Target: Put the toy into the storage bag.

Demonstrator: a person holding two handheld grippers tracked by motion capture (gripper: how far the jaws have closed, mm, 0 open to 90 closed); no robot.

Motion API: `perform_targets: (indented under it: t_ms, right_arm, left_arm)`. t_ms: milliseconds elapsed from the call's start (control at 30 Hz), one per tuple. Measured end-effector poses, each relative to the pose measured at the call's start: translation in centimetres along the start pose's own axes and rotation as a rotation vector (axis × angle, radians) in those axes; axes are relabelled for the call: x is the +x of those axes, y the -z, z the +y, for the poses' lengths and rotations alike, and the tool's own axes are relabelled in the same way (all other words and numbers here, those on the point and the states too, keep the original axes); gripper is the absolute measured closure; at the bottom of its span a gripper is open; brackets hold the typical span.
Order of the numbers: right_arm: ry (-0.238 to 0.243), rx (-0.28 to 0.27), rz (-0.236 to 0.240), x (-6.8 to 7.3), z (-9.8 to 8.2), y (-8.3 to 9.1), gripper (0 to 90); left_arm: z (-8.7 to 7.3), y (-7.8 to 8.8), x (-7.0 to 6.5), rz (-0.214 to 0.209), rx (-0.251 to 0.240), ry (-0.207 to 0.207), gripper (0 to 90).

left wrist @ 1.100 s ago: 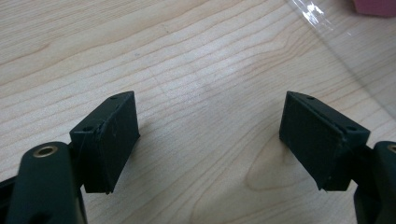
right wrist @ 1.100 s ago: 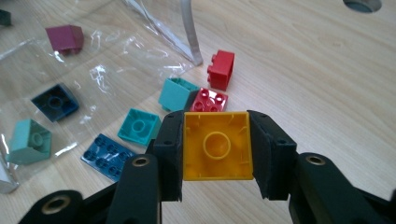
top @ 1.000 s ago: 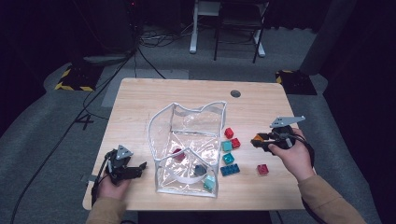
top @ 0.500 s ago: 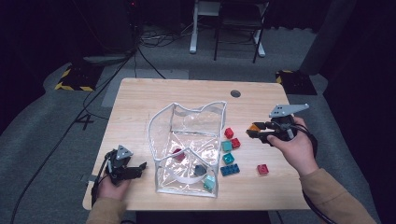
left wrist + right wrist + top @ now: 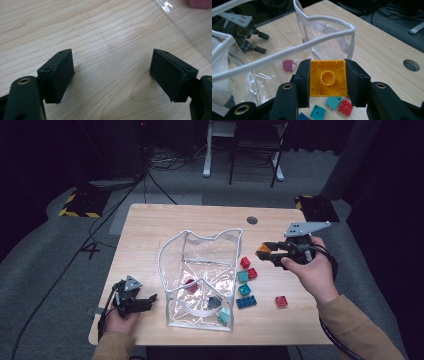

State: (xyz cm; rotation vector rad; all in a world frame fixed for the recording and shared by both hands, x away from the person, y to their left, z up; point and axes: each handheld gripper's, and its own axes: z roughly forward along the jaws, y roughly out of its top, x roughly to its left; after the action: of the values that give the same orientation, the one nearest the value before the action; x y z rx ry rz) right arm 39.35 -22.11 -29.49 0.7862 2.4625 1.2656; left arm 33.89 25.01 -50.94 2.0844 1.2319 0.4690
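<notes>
My right gripper (image 5: 265, 252) is raised above the table's right side, shut on an orange brick (image 5: 327, 81) whose hollow underside faces its camera. The brick (image 5: 263, 250) hangs just right of a clear plastic bag (image 5: 200, 275) with a white rim (image 5: 287, 52), standing open at the table's middle. Inside the bag lie a dark red brick (image 5: 190, 285), a dark brick (image 5: 214, 302) and a teal brick (image 5: 224, 316). My left gripper (image 5: 147, 302) rests low at the front left corner, open, its pads (image 5: 61, 75) wide apart over bare wood (image 5: 110, 62), left of the bag.
Loose bricks lie right of the bag: two red ones (image 5: 248, 268), two teal ones (image 5: 243, 282), a blue one (image 5: 246, 302) and another red one (image 5: 281, 301). A cable hole (image 5: 252, 220) sits near the back edge. Chair legs and cables stand on the floor behind.
My right gripper has risen with the orange brick and moved toward the bag's rim. The left gripper has stayed put.
</notes>
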Motion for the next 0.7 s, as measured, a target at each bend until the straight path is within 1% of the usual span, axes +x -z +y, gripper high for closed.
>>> perform_targets:
  t_ms: [200, 300, 500, 700]
  right_arm:
    - [0.000, -0.034, 0.023, 0.7, 1.2, 0.0, 59.2]
    - [0.006, -0.042, 0.034, 1.0, 1.7, -0.2, 59.2]
    - [0.023, -0.052, 0.062, 1.9, 3.0, -0.8, 59.2]
    - [0.037, -0.058, 0.097, 2.7, 4.4, -1.9, 59.2]
  left_arm:
    - [0.0, 0.0, 0.0, -0.001, 0.000, -0.001, 19.8]
    - [0.0, 0.0, 0.0, -0.001, 0.000, -0.001, 19.8]
    - [0.0, 0.0, 0.0, -0.002, 0.003, -0.001, 19.8]
    - [0.0, 0.0, 0.0, 0.001, -0.001, 0.001, 19.8]
